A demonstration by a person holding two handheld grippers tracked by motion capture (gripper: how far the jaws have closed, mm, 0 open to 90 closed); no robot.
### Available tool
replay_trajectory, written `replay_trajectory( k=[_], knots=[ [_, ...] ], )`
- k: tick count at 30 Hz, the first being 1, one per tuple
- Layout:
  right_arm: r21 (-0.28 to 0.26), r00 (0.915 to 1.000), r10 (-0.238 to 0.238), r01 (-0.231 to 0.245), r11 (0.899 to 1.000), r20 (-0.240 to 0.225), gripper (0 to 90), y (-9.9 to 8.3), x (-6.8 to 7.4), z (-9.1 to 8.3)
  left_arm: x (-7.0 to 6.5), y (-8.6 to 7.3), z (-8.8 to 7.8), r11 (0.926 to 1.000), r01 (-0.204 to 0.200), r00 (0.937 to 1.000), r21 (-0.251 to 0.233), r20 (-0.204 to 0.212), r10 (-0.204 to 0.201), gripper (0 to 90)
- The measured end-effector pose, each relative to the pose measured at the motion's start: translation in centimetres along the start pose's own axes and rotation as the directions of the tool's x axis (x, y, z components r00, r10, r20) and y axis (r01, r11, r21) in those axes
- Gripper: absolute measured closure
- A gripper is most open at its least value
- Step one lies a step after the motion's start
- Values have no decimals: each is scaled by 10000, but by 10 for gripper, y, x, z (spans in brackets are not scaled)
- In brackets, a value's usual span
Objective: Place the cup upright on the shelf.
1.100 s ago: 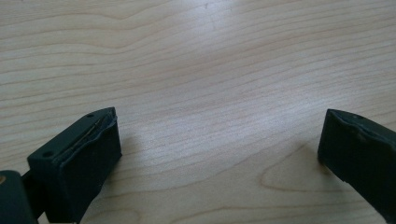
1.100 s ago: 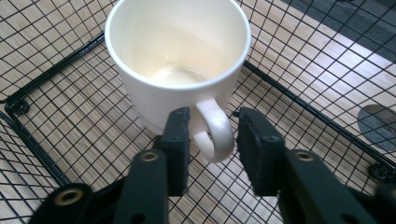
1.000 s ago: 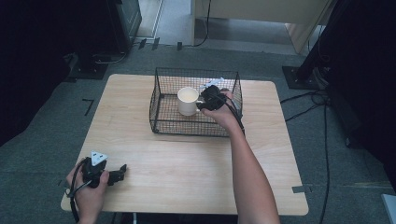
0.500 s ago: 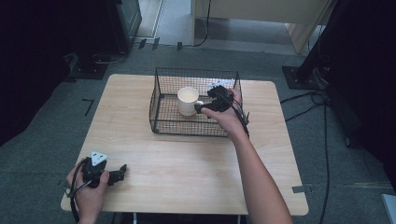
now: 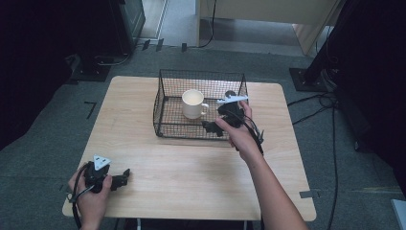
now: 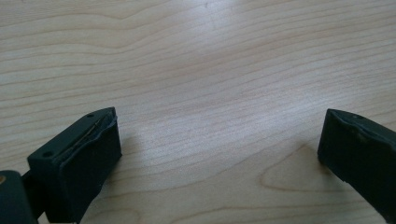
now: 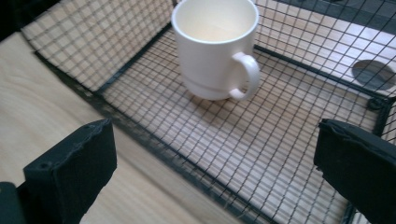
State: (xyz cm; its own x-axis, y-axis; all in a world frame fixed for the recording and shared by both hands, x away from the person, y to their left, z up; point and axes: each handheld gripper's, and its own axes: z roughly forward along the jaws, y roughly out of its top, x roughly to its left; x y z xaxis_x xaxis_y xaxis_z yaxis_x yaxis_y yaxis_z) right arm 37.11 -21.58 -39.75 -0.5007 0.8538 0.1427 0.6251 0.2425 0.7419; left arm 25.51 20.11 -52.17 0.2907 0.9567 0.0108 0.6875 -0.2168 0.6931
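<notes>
A cream mug (image 5: pixel 193 103) (image 7: pixel 216 47) stands upright in the black wire basket (image 5: pixel 165 98) (image 7: pixel 140 135) at the table's far middle, its handle turned toward the right gripper. My right gripper (image 5: pixel 213 127) (image 7: pixel 215 163) hovers over the basket's near right corner, open and empty, a short way from the mug. Near the table's front left corner my left gripper (image 5: pixel 124 175) (image 6: pixel 219 149) rests low over bare wood, open with nothing between its jaws.
The wooden table (image 5: pixel 191 177) has free room across its middle and front. A round hole (image 7: pixel 373 73) shows in the tabletop beyond the basket's far wall. Dark equipment stands and cables (image 5: pixel 325 103) lie on the floor around the table.
My right gripper has drawn back from beside the mug toward the basket's near right edge. The mug stays standing in the basket. The left gripper has not moved.
</notes>
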Motion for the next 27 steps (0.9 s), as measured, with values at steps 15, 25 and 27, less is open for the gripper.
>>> replay_trajectory(
  k=[15, 25, 27],
  knots=[
    [-747, 9968, -47, 108, 9971, 803, 49, -37, 9, -34, 0, 0, 0, 10000, 5, 10000, -16, -7, -5, 0],
    [-917, 9973, -223, 287, 9954, 702, 26, -58, 9, -48, 0, 0, 0, 10000, -23, 10000, 1, -12, 23, 0],
    [-951, 9960, -248, 330, 9949, 863, 26, -62, 7, -50, 0, 0, 0, 10000, -23, 10000, 2, -16, 23, 0]
  ],
)
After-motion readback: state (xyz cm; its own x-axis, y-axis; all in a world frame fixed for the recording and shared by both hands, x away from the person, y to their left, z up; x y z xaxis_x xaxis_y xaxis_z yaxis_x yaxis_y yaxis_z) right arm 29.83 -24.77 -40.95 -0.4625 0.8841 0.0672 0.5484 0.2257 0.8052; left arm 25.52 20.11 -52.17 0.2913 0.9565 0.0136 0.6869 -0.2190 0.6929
